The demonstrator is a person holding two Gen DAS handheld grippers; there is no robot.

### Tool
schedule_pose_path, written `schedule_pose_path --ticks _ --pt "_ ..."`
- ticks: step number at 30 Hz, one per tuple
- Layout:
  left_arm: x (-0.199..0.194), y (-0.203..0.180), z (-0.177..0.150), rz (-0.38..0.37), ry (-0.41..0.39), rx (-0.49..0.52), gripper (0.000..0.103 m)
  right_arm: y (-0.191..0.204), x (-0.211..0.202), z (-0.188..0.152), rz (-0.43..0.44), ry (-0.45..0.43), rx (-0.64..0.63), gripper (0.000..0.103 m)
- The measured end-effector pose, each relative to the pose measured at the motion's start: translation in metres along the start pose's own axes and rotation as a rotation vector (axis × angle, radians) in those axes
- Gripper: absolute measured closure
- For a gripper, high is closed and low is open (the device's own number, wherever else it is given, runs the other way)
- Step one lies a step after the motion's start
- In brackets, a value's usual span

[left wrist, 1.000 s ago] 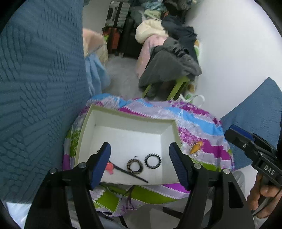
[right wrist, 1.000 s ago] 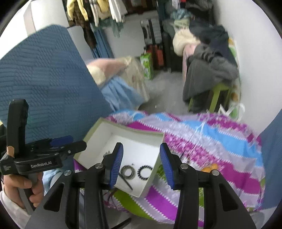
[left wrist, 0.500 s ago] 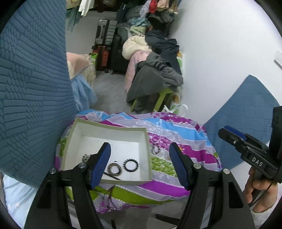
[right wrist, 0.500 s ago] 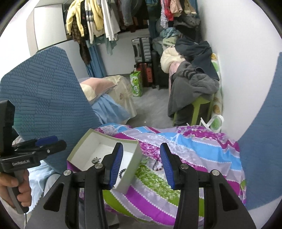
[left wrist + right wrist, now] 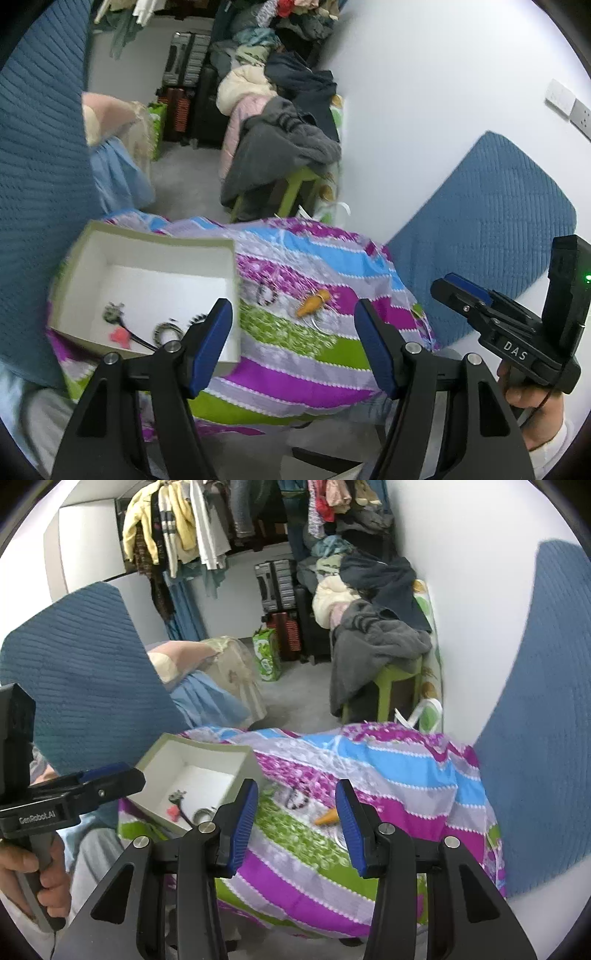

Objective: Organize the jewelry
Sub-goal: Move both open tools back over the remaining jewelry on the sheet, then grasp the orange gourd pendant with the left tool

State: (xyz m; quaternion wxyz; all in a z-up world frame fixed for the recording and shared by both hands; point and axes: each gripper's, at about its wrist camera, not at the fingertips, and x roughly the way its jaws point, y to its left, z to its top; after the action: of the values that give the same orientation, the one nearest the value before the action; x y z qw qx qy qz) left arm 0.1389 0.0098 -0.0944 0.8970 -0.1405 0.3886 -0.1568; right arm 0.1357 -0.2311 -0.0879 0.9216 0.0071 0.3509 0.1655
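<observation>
On the cloth: we see a striped purple, blue and green floral cloth (image 5: 295, 373) spread over a low surface between two blue quilted cushions.
Box: we find a shallow open white cardboard box (image 5: 92, 236) at the cloth's left end, holding a red-tipped black pin (image 5: 127, 336), a dark ring (image 5: 165, 328) and a small metal charm (image 5: 112, 312).
Loose pieces: we spot an orange carrot-shaped pendant (image 5: 314, 303) and a dark beaded bracelet (image 5: 266, 295) lying on the cloth, right of the box.
Left gripper (image 5: 293, 345): we hold it above the cloth, blue pads wide apart, empty.
Right gripper (image 5: 295, 823): we hold it above the pendant, jaws apart, gripping nothing.
</observation>
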Motion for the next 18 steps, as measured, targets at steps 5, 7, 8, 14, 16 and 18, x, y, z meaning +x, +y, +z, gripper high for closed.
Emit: schedule_pose_path --ticks 5,7,8,14,16,18 --pt "0.030 -0.012 -0.019 -0.025 0.048 0.020 0.037 -0.026 0.017 -0.026 -0.013 0.012 0.037 0.061" --pt "0.041 -0.014 -0.025 -0.041 0.061 0.021 0.037 -0.035 0.024 -0.035 -0.020 0.011 0.044 0.061" --pt "0.048 -0.015 -0.028 -0.048 0.072 0.020 0.038 -0.038 0.029 -0.039 -0.023 0.014 0.049 0.062" --pt "0.089 -0.020 -0.040 -0.081 0.120 0.031 0.044 -0.059 0.053 -0.062 -0.025 0.023 0.095 0.062" --pt "0.104 -0.021 -0.043 -0.088 0.141 0.038 0.048 -0.065 0.060 -0.069 -0.025 0.022 0.109 0.062" --pt "0.120 -0.021 -0.046 -0.089 0.170 0.045 0.050 -0.069 0.073 -0.075 -0.023 0.040 0.117 0.062"
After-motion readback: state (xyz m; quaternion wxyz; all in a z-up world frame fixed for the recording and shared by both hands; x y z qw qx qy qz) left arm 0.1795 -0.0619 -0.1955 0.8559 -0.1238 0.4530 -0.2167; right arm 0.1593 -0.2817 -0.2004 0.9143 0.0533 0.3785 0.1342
